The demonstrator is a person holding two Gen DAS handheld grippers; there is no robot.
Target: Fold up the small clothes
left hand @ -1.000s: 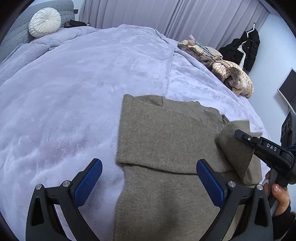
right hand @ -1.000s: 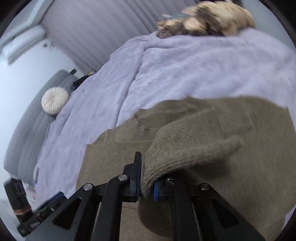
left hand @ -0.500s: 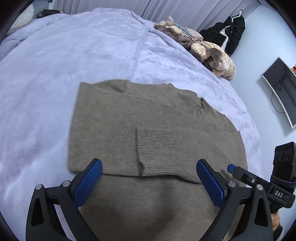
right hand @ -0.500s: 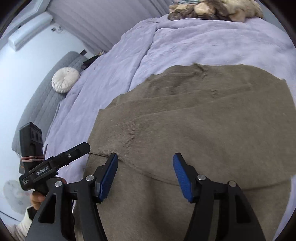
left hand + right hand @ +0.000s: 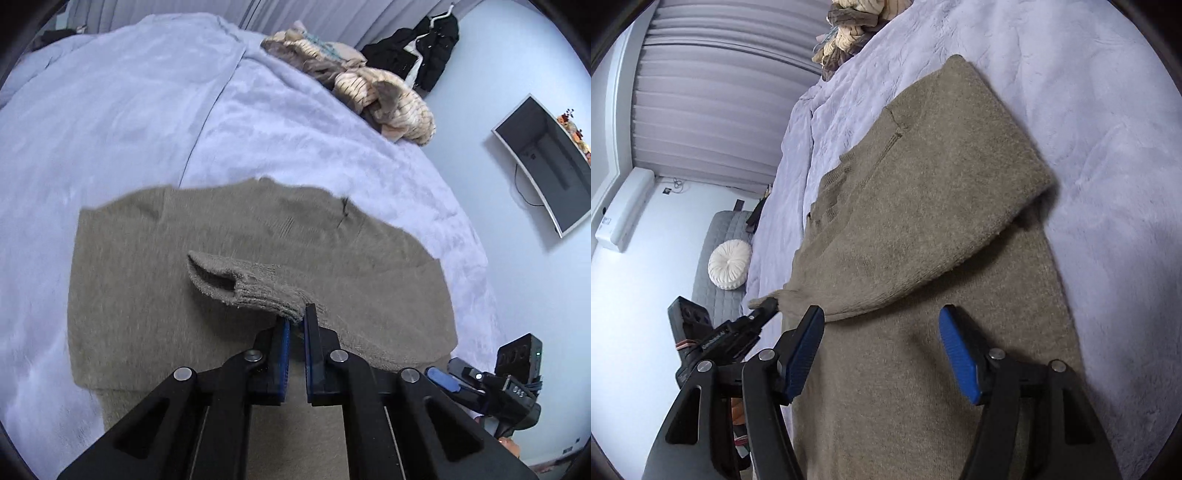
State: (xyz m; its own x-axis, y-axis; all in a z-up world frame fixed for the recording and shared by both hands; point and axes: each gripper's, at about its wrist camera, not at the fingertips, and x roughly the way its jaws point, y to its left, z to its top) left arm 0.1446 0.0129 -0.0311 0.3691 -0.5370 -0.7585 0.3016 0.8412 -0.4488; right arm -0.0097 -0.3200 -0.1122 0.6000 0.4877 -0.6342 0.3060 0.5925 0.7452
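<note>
An olive-brown knit sweater (image 5: 155, 295) lies flat on the lilac blanket (image 5: 129, 110), sleeves folded across its body. My left gripper (image 5: 297, 319) is shut on the ribbed sleeve cuff (image 5: 255, 291), which is raised a little off the body. In the right wrist view the sweater (image 5: 923, 192) runs away from me, and the left gripper (image 5: 762, 312) holds the cuff at its left edge. My right gripper (image 5: 882, 334) hovers over the sweater's lower body; its jaws are opening and the pads (image 5: 956, 350) press on nothing. The right gripper's fingertip (image 5: 441, 380) shows at the lower right of the left wrist view.
A heap of beige and brown clothes (image 5: 373, 99) lies at the bed's far edge, also seen as a heap (image 5: 846, 33). A black jacket (image 5: 421, 48) hangs on the wall beside a monitor (image 5: 546, 162). A round white cushion (image 5: 729, 269) rests on a grey headboard. Curtains (image 5: 713, 92) close the far side.
My left gripper went from wide open to shut on the sleeve cuff and lifted it. My right gripper let go of the sleeve, opened, rolled and drew back over the sweater's lower part.
</note>
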